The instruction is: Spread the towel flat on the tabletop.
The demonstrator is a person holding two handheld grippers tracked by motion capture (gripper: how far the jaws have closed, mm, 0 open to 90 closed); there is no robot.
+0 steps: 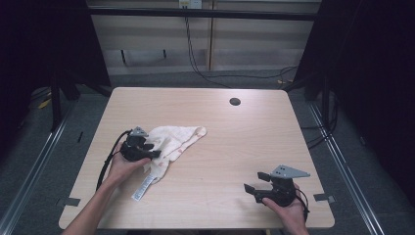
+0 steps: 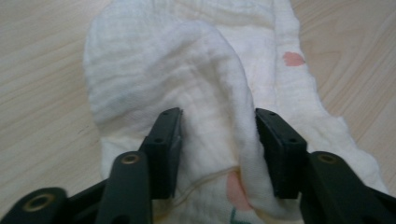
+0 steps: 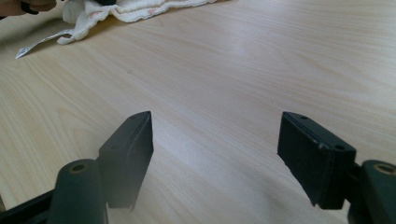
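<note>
A soft white cloth (image 1: 171, 142) of crinkled, gauze-like weave lies bunched on the pale wood-grain table (image 1: 230, 147), left of its middle, with faint pink marks and a flat label strip (image 1: 142, 188) trailing from its near end. The left gripper (image 2: 217, 135) is down on it, its jaws half apart with a raised fold of fabric between the black, blocky pads. The right gripper (image 3: 215, 149) stands wide, nothing between its jaws, over bare tabletop near the right front corner.

The left gripper (image 1: 147, 149), at centre left of the high view, points right with jaws half apart. The right gripper (image 1: 255, 182), lower right, points left, jaws spread wide.
</note>
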